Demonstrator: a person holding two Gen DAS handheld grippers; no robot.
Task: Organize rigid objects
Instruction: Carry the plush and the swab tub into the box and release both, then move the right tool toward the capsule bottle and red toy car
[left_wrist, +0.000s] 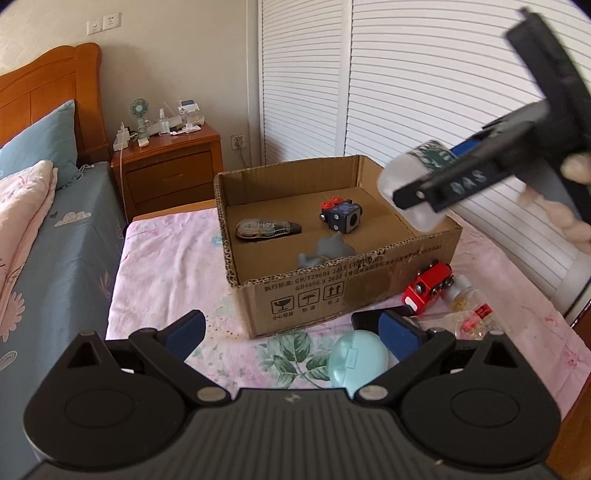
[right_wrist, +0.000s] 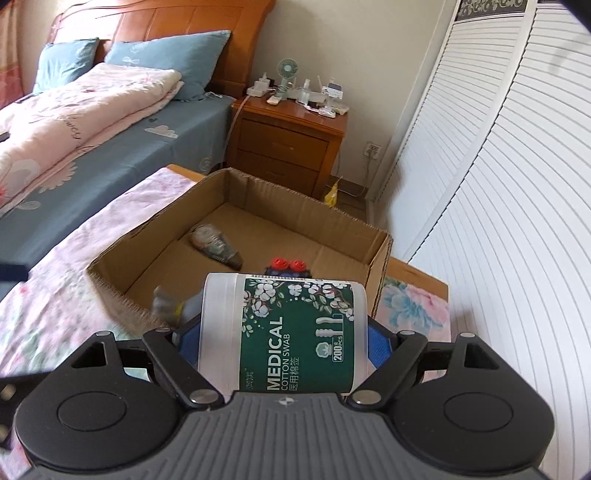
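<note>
Swab tub (right_wrist: 284, 332) sits clenched between right jaws above cardboard box (right_wrist: 376, 254); left jaws spread, empty.

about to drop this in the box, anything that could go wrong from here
The cotton swab jar, clamped in the right gripper, hangs above the cardboard box; released here, it could land on the fidget cube or grey toy. It might also roll.

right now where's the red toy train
In the left wrist view the red toy train lies on the floral sheet outside the cardboard box, against its near right corner, beside a clear bottle.
</note>
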